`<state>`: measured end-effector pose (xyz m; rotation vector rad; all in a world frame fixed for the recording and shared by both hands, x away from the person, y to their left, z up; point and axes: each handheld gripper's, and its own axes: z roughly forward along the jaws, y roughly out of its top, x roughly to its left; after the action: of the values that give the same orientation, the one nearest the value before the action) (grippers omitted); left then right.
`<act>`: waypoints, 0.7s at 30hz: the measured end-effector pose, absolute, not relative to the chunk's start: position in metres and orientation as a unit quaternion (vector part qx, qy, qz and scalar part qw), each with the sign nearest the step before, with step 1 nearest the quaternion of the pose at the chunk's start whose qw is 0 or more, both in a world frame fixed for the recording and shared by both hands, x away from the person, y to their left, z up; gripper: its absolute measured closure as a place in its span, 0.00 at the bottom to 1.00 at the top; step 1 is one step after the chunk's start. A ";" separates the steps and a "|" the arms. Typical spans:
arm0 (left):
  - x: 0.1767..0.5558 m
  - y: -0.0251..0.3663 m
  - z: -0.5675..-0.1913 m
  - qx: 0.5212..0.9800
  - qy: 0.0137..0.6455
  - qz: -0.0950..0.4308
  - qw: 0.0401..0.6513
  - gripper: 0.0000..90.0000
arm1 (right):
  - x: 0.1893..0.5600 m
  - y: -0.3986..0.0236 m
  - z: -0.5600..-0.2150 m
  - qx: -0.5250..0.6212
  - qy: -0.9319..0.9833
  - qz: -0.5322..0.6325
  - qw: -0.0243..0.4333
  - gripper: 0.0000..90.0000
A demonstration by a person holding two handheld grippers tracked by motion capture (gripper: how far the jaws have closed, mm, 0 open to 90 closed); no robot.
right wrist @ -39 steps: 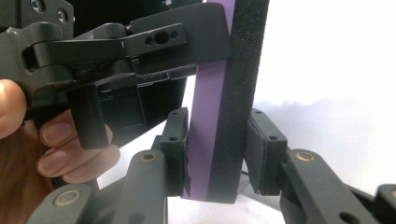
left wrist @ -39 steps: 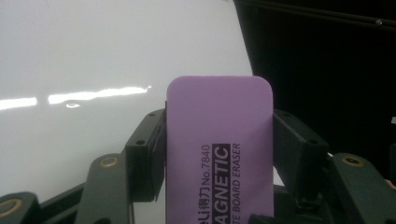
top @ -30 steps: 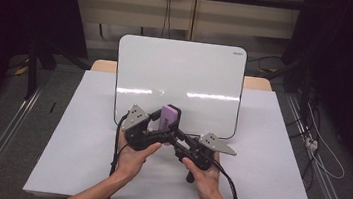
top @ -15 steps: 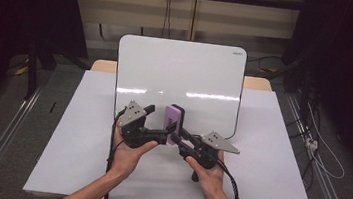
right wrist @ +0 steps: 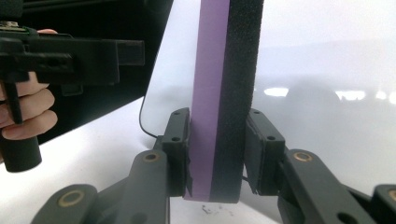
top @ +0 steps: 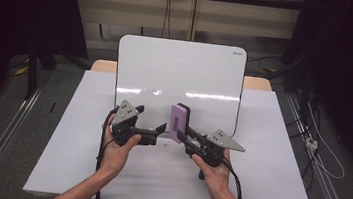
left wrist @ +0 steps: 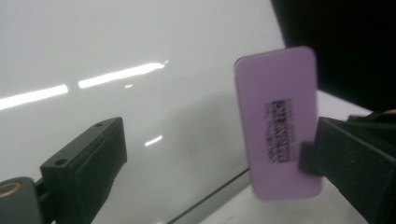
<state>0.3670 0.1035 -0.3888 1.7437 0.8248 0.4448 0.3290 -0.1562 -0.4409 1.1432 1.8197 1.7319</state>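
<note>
Nearest the person, the two hands come in from the six o'clock edge of the high view, each with a gripper held low over the white table sheet (top: 268, 155). The right gripper (top: 183, 133) is clamped on the purple whiteboard eraser (top: 178, 122): in the right gripper view its pads press the purple plastic back on one side and the black felt pad on the other, the eraser (right wrist: 223, 98) standing upright on its short end between them, its lower tip just above the sheet. The left gripper (top: 162, 128) has just let go. A second ago both grippers met at the eraser; now the left one's jaws have been opening and stand wide, with nothing between them, and it sits at about nine o'clock of the eraser, near but apart. In the left gripper view its own two black jaws frame bare whiteboard, while the eraser (left wrist: 279, 123) hangs off toward three o'clock, its printed label facing the camera, held by the other gripper's jaw at the frame's edge. I read this as a completed hand-over: the eraser now belongs to the right hand alone, and the left hand is free to draw clear. Farther off, at twelve o'clock of the hands, the whiteboard (top: 180, 70) leans upright, its face looking blank apart from the glare of ceiling lights, so the likely next step is carrying the felt side to that surface.
</note>
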 end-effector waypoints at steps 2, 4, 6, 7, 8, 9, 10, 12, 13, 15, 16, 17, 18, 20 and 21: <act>0.366 0.107 -0.391 0.737 0.353 0.188 0.545 0.05 | 0.328 -0.158 -0.440 0.407 0.648 0.615 0.189 0.72; 0.365 0.109 -0.394 0.742 0.354 0.190 0.536 0.06 | 0.326 -0.161 -0.438 0.405 0.652 0.611 0.196 0.72; 0.364 0.111 -0.395 0.748 0.350 0.194 0.530 0.06 | 0.325 -0.164 -0.437 0.404 0.652 0.609 0.202 0.72; 0.364 0.113 -0.395 0.750 0.347 0.195 0.529 0.06 | 0.324 -0.166 -0.436 0.403 0.653 0.608 0.206 0.72; 0.363 0.114 -0.396 0.749 0.349 0.195 0.528 0.07 | 0.324 -0.168 -0.435 0.401 0.654 0.605 0.211 0.72; 0.363 0.116 -0.396 0.750 0.347 0.199 0.527 0.08 | 0.323 -0.170 -0.435 0.400 0.656 0.603 0.214 0.72; 0.363 0.118 -0.396 0.750 0.347 0.199 0.527 0.08 | 0.323 -0.172 -0.434 0.399 0.658 0.600 0.219 0.72; 0.363 0.123 -0.396 0.752 0.348 0.201 0.523 0.08 | 0.322 -0.177 -0.433 0.399 0.661 0.594 0.226 0.72; 0.363 0.126 -0.396 0.751 0.349 0.200 0.524 0.09 | 0.322 -0.179 -0.432 0.399 0.663 0.590 0.231 0.72; 0.363 0.131 -0.396 0.752 0.349 0.200 0.522 0.09 | 0.323 -0.185 -0.429 0.400 0.664 0.583 0.243 0.72; 0.361 0.134 -0.396 0.752 0.350 0.206 0.519 0.09 | 0.323 -0.189 -0.428 0.401 0.663 0.581 0.249 0.72; 0.360 0.136 -0.397 0.752 0.351 0.211 0.516 0.09 | 0.324 -0.192 -0.426 0.402 0.664 0.576 0.256 0.72; 0.357 0.140 -0.397 0.754 0.350 0.217 0.512 0.09 | 0.324 -0.195 -0.425 0.402 0.665 0.571 0.264 0.72; 0.354 0.146 -0.399 0.755 0.351 0.219 0.510 0.07 | 0.324 -0.202 -0.422 0.405 0.669 0.561 0.271 0.72; 0.352 0.148 -0.399 0.755 0.351 0.220 0.508 0.07 | 0.324 -0.204 -0.421 0.405 0.672 0.556 0.274 0.72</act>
<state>0.3524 0.1484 -0.3995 1.8206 0.8448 0.5313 0.3242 -0.2041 -0.4210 1.0899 1.8068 1.4960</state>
